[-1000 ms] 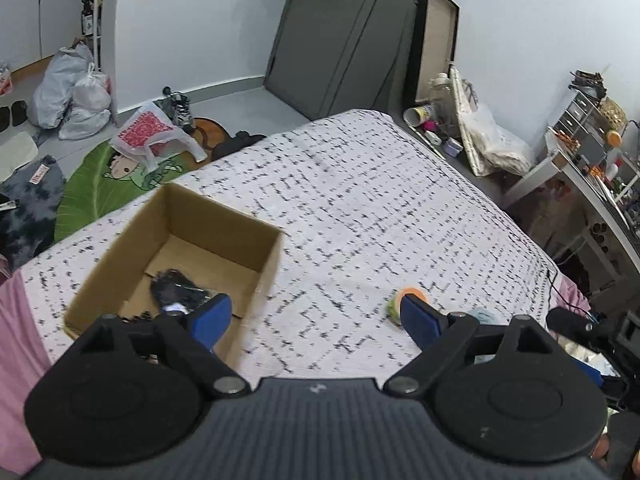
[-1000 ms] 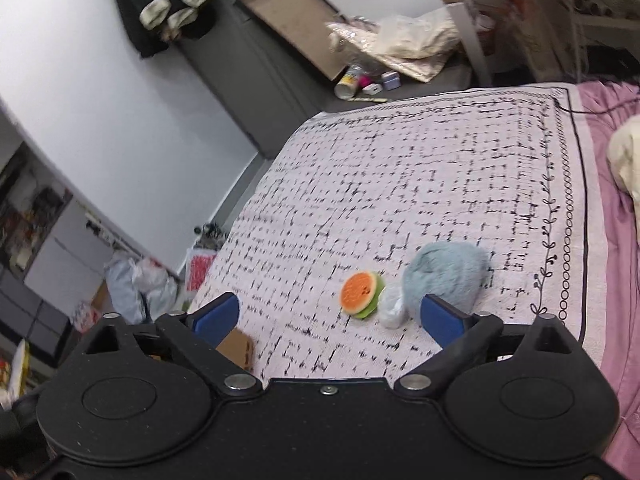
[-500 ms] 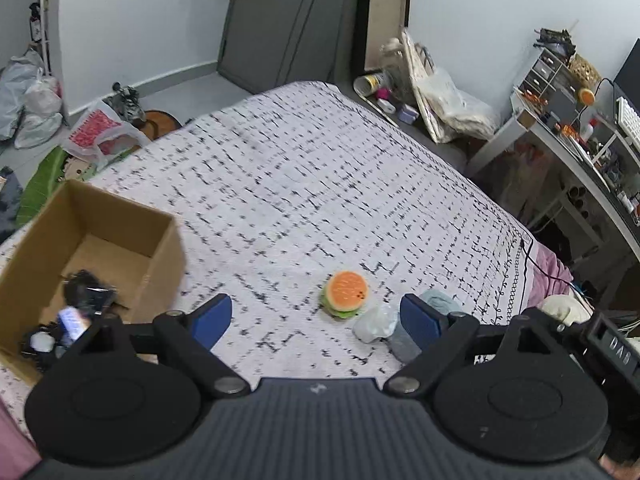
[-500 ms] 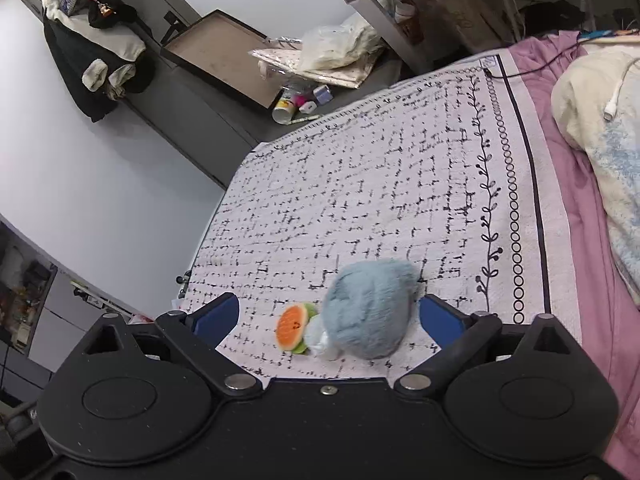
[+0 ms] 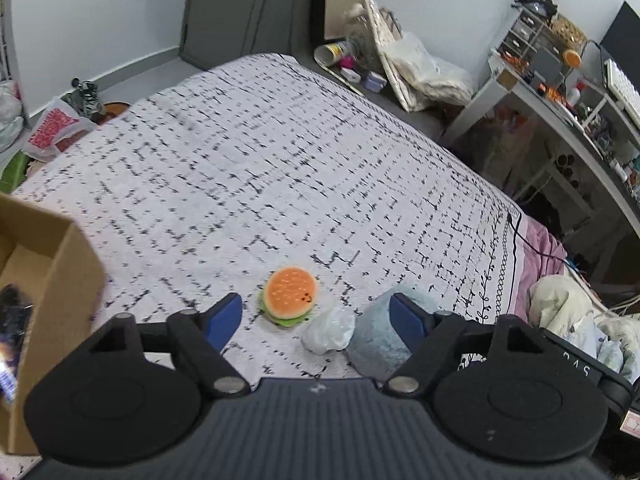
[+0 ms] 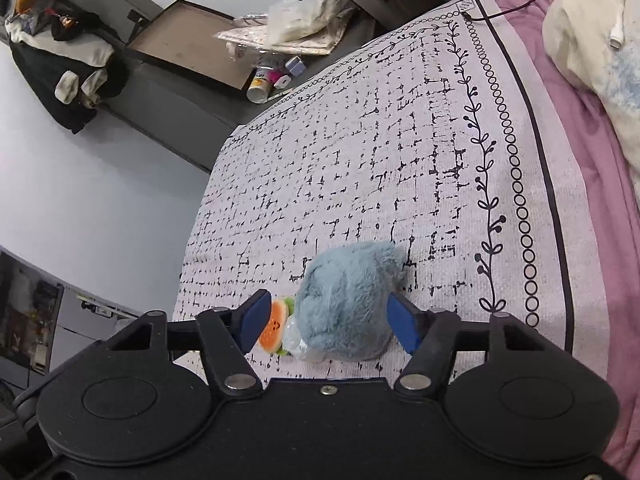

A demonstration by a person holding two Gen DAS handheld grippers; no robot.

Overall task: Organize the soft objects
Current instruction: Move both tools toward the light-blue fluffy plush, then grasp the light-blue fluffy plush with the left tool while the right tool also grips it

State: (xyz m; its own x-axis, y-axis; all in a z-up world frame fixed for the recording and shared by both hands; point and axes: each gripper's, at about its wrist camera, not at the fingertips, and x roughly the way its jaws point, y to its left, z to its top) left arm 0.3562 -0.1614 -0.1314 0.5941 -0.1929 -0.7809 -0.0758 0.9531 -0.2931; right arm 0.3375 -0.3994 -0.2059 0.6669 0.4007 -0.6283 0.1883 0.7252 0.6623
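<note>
A small plush burger (image 5: 289, 295) lies on the patterned bed cover (image 5: 280, 160), with a clear plastic bag (image 5: 329, 330) and a fluffy blue plush (image 5: 380, 338) to its right. My left gripper (image 5: 316, 314) is open, its fingers on either side of the burger and bag. In the right wrist view my right gripper (image 6: 330, 320) is open around the blue plush (image 6: 346, 300); the burger (image 6: 274, 326) lies by its left finger. A cardboard box (image 5: 60, 280) with dark items inside stands at the left.
A pink sheet (image 6: 580, 160) and a cream pillow (image 6: 592, 40) lie along the right of the bed. A desk with clutter (image 5: 560, 92) stands at the far right. Bags (image 5: 52, 130) and a frame (image 6: 188, 46) sit on the floor beyond the bed.
My left gripper has swung right, from above the box to the burger. My right gripper has moved in so its open fingers now stand around the blue plush.
</note>
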